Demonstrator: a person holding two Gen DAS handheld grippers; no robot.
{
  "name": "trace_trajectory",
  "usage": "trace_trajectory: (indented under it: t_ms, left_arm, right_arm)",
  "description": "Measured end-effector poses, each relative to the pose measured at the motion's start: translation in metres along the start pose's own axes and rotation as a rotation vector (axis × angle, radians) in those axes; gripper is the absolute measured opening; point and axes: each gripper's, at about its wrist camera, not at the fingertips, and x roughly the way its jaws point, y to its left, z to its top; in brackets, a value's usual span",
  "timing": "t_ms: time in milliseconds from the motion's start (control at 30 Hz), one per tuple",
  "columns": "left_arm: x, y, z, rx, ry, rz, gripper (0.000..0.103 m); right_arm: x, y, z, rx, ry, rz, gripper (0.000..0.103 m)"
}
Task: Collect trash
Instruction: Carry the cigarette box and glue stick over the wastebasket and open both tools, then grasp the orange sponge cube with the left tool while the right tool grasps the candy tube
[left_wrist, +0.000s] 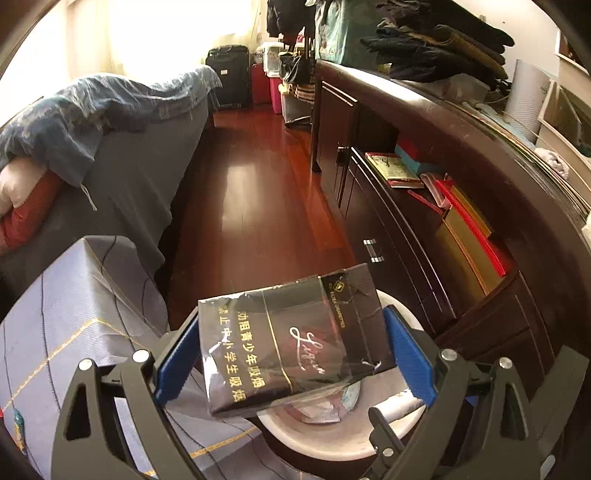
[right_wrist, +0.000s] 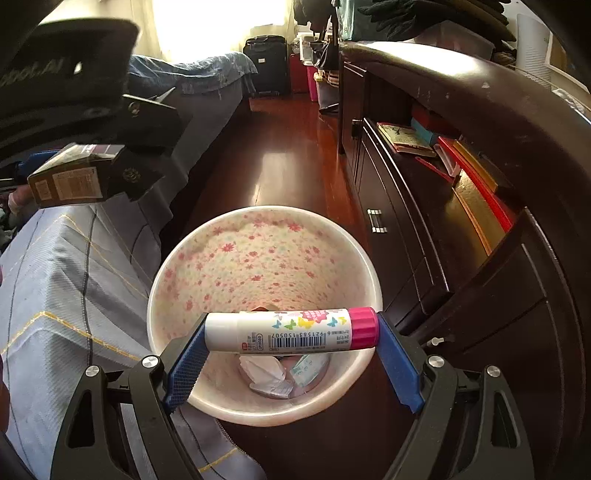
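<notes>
1. Cellophane, glossy and crinkled, is seen wrapped over a flat black cigarette pack (left_wrist: 295, 343) printed with gold characters; it is clamped crosswise between the ribbed blue pads (left_wrist: 177, 363) of the left gripper (left_wrist: 293, 354).
2. Smooth white plastic forms a cylindrical glue stick (right_wrist: 291, 330) with a pink cap and butterfly print, pinched end to end by the right gripper (right_wrist: 291, 354).
3. Both items are held above a round white bin (right_wrist: 266, 229) lined with a flowered pattern; crumpled paper (right_wrist: 267, 374) and what may be a wrapper are seen at its bottom.
4. The left gripper is carried higher and to the left, over a grey quilted cover (right_wrist: 55, 280); the right one is tilted downward over the bin mouth.
</notes>
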Motion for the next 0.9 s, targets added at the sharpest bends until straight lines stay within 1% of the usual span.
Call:
trace_trajectory:
  t_ms: [200,267,333,600,733,800,867,900]
  left_arm:
    - [0.013,0.006,0.002,-0.025,0.018,-0.006,0.095]
    - [0.017,0.009,0.002,-0.036,0.028,-0.008,0.095]
    - [0.020,0.010,0.003,-0.039,0.036,-0.003,0.098]
    - [0.015,0.015,0.005,-0.053,0.027,-0.007,0.099]
    - [-0.004,0.032,0.001,-0.082,0.005,0.002,0.099]
    - [-0.019,0.049,-0.003,-0.115,-0.018,0.021,0.099]
    - [-0.040,0.073,-0.013,-0.160,-0.043,0.057,0.099]
    - [-0.052,0.089,-0.021,-0.190,-0.055,0.091,0.099]
  right_arm:
    - [0.006,0.000,0.001,-0.001,-0.003,-0.007,0.086]
    - [0.004,0.001,0.001,-0.004,-0.021,-0.003,0.091]
    - [0.001,0.001,0.002,-0.008,-0.040,-0.006,0.093]
    - [-0.002,0.005,0.003,-0.012,-0.032,-0.010,0.094]
    - [-0.015,0.012,0.000,-0.020,-0.028,0.015,0.094]
    - [-0.024,0.020,-0.002,-0.035,-0.031,0.024,0.094]
    - [-0.036,0.034,-0.004,-0.064,-0.037,0.039,0.095]
    - [-0.043,0.042,-0.006,-0.084,-0.043,0.057,0.095]
